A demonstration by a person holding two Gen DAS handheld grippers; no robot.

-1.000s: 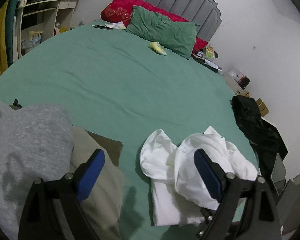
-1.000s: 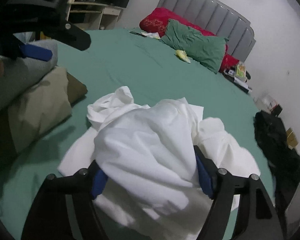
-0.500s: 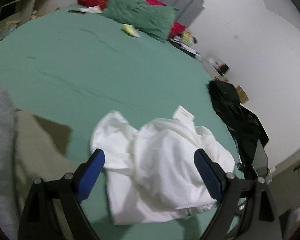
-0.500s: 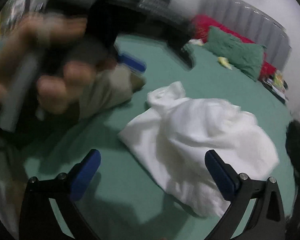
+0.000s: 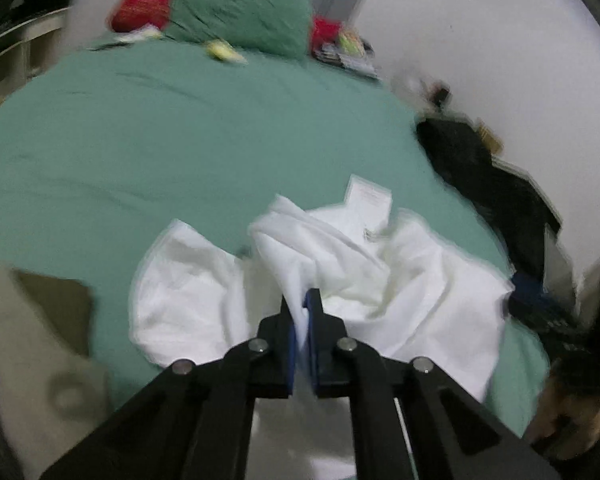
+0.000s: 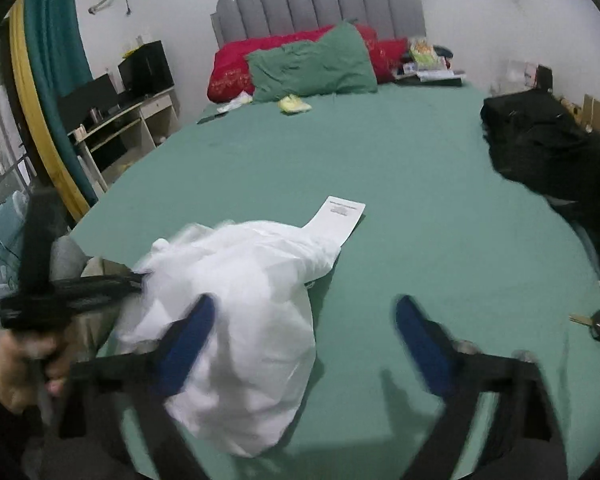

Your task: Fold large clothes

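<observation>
Home bedroom. A wide bed with a green sheet (image 6: 400, 152) fills the view; at 12 o'clock stand a grey padded headboard (image 6: 320, 4), a red pillow (image 6: 236, 68) and a green pillow (image 6: 312, 66). At 9 to 10 o'clock, a desk with shelves (image 6: 128, 124) stands beside a teal and yellow curtain (image 6: 50, 60); dark clothing (image 6: 540, 140) lies at 3 o'clock.

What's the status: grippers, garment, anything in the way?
Left gripper shut on the white garment. Right gripper empty, fingers closing over bare green sheet. Garment crumpled, unfolded. Paper slip at its far edge; black clothes well aside.
</observation>
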